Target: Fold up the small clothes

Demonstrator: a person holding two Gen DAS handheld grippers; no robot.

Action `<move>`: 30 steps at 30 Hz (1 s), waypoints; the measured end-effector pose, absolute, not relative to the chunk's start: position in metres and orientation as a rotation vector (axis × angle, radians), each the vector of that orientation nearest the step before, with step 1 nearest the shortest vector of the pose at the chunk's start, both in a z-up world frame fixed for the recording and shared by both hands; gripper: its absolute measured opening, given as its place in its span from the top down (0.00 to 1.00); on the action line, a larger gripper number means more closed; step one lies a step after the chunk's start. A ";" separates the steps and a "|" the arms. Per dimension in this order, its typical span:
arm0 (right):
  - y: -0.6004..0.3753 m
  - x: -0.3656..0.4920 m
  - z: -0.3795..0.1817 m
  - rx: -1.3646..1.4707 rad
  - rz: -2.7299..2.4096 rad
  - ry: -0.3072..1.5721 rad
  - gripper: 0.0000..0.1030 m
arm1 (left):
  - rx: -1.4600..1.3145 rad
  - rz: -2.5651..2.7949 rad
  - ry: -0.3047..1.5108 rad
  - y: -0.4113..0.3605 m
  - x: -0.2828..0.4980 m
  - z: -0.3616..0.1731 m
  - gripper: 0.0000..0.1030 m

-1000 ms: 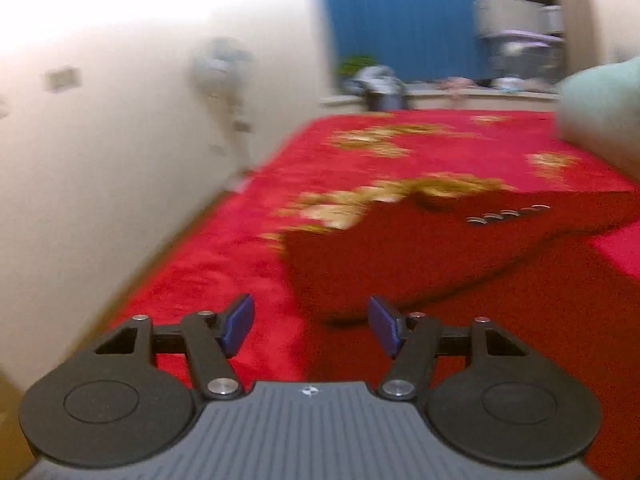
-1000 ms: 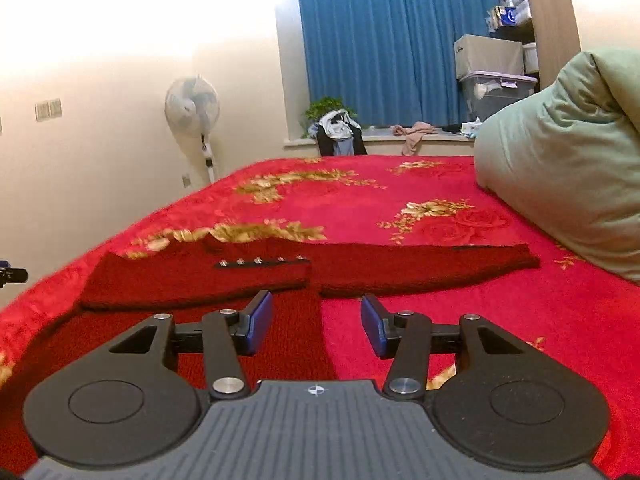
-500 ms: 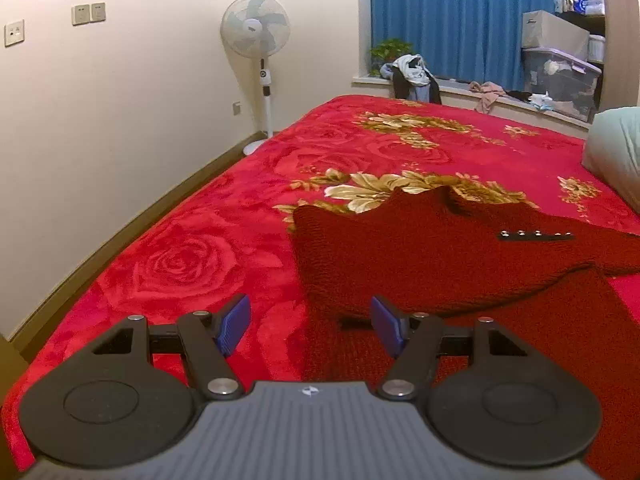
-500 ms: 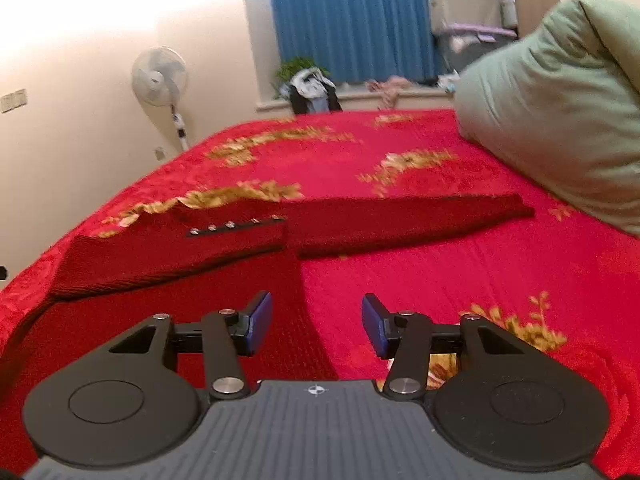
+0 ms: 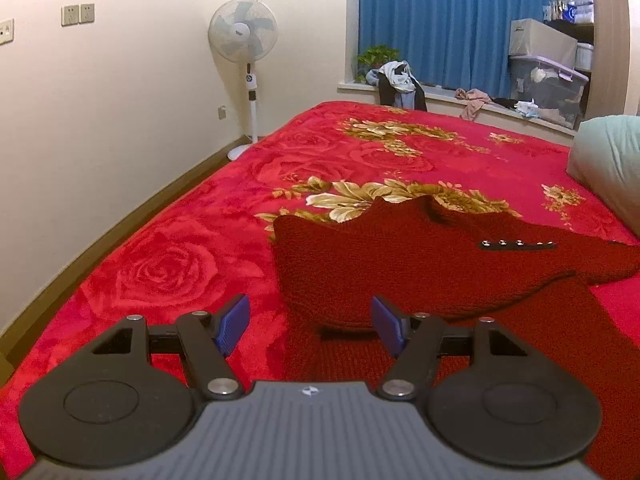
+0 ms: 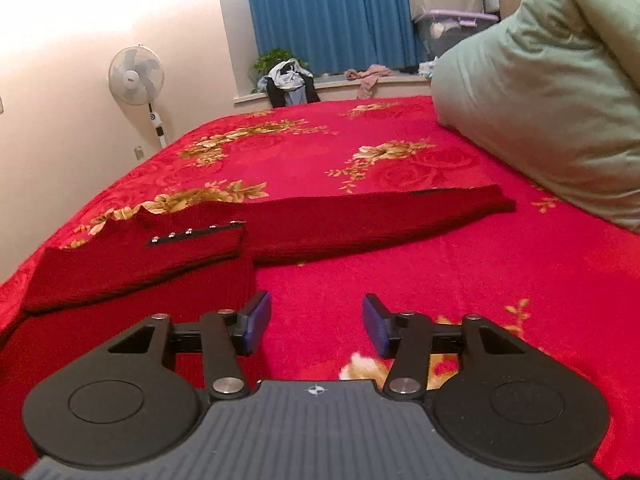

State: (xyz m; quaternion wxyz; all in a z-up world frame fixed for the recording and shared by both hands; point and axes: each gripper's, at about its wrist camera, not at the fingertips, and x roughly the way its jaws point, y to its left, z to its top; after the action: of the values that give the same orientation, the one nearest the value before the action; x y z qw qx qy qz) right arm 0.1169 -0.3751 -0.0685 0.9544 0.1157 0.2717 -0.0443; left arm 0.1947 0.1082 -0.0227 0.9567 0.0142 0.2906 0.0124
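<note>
A dark red knitted sweater [image 5: 400, 272] lies on the red flowered blanket [image 5: 168, 276]. Its left sleeve is folded across the chest, with a row of metal studs [image 5: 518, 244] on the cuff. In the right wrist view the sweater [image 6: 132, 264] lies at the left and its other sleeve [image 6: 380, 220] stretches out flat to the right. My left gripper [image 5: 310, 326] is open and empty, low over the sweater's left edge. My right gripper [image 6: 316, 326] is open and empty, over the blanket just right of the sweater's body.
A green pillow [image 6: 540, 92] lies at the right of the bed. A standing fan [image 5: 244, 40] is by the left wall. Clothes [image 5: 396, 84] and storage boxes [image 5: 548, 80] sit on the window ledge before the blue curtain. The bed's left edge drops to the floor.
The left gripper has steadied and lifted its view after a blurred swing. The right gripper has risen and tilted down a little, drifting rightward off the sweater's body. Both stayed open.
</note>
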 end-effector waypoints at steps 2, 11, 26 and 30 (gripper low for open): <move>-0.382 0.132 -0.069 0.234 -0.081 0.545 0.68 | 0.028 0.013 0.596 0.108 0.196 -0.023 0.30; -0.452 0.237 -0.106 0.438 -0.245 0.597 0.53 | 0.075 -0.049 0.592 0.101 0.196 -0.025 0.29; -0.524 0.318 -0.160 0.700 -0.476 0.614 0.90 | 0.151 -0.103 0.563 0.091 0.202 -0.027 0.29; -0.483 0.332 -0.123 0.487 -0.505 0.535 0.91 | 0.144 -0.102 0.551 0.092 0.203 -0.024 0.29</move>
State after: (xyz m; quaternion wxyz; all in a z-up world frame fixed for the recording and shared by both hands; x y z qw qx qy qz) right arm 0.3317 -0.4831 -0.1235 0.9042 0.2355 0.2591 -0.2445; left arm 0.2027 0.0919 -0.0239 0.9584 0.0711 0.2717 -0.0505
